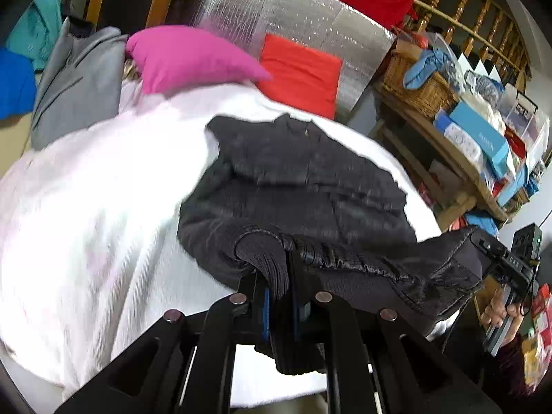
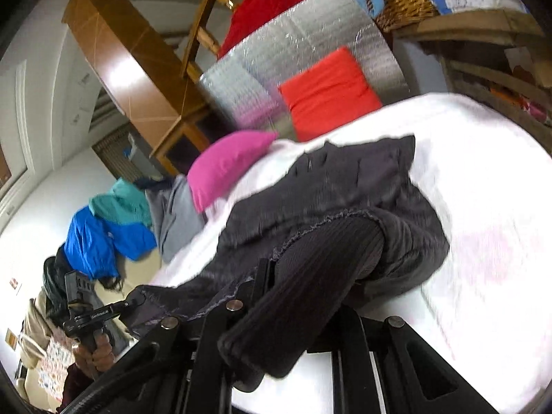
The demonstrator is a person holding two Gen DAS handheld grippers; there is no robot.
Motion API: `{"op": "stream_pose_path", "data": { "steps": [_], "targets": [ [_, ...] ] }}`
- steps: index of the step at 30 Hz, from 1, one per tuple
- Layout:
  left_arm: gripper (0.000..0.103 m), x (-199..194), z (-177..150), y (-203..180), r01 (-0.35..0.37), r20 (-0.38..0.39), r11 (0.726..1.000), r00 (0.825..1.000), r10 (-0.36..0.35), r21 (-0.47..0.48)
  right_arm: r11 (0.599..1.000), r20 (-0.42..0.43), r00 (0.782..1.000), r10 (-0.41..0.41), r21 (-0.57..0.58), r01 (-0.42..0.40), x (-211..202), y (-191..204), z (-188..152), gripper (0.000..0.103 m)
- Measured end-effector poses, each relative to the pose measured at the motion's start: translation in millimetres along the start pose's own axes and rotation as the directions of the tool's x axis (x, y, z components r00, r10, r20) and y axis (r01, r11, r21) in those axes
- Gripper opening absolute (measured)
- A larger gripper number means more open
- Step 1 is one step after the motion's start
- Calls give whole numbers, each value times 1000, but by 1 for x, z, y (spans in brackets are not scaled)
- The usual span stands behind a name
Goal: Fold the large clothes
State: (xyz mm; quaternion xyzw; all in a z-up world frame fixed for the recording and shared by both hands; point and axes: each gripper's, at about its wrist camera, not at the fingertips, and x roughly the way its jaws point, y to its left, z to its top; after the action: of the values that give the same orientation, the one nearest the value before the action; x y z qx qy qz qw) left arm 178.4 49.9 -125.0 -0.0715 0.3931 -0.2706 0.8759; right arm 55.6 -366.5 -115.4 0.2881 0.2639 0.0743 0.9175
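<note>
Lying across the white bedspread [image 1: 86,207], the dark grey jacket [image 1: 303,179] is spread with its collar end toward the pillows and its near edge lifted off the bed by both tools. In the left wrist view the left gripper [image 1: 281,296] has its jaws closed together on a ribbed knit cuff [image 1: 269,258] of the jacket, the knit bunched between the blue-lined fingers, while the gathered hem runs off to the right, where the right gripper [image 1: 496,258] shows at the frame edge with the fabric drawn up to it and the person's right hand [image 1: 500,307] on its handle. In the right wrist view another ribbed cuff [image 2: 310,296] drapes down over the right tool's fingers and hides the jaws, so whether they are clamped on it cannot be told from there; the left gripper [image 2: 134,302] appears at lower left with the jacket's edge reaching its tip and the left hand [image 2: 98,348] gripping its handle. Beyond the jacket, a pink pillow [image 1: 193,58] and an orange-red cushion [image 1: 300,72] rest at the head of the bed against a silver quilted foil panel [image 1: 286,13]. A grey garment [image 1: 76,82], a blue one [image 2: 96,241] and a teal one [image 2: 120,203] lie heaped beside the pink pillow. A wooden shelf unit [image 1: 445,162] stacked with boxes and a wicker basket [image 1: 414,86] stands on the other side of the bed.
</note>
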Motion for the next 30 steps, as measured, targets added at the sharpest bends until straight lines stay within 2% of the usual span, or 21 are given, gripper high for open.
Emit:
{"op": "stream_pose_path", "data": {
  "steps": [5,8,15,18,23,26,30],
  "targets": [
    [10,18,53,-5,4,52,1000,999,-4,8,1000,56,998,-14,-2,14,18,0,38,14],
    [10,43,88,-4,-4,58,1000,998,4,7,1000,85,996,-24,21,22,38,-7,68,14],
    [10,113,165,10,-54,26,999,998,54,2,995,106,991,-84,62,78,115,-33,142,14],
    [10,158,196,25,-72,-19,997,997,71,-24,991,104,987,-119,77,111,154,-50,171,13],
    [10,223,232,51,-85,-87,992,993,77,-95,979,95,976,-196,79,189,218,-78,217,11],
    [10,252,247,63,-76,-100,989,993,63,-127,975,76,975,-207,94,200,250,-97,240,11],
    [11,282,248,66,-86,-133,990,989,70,-112,974,15,978,-209,96,206,281,-121,250,12]
  ]
}}
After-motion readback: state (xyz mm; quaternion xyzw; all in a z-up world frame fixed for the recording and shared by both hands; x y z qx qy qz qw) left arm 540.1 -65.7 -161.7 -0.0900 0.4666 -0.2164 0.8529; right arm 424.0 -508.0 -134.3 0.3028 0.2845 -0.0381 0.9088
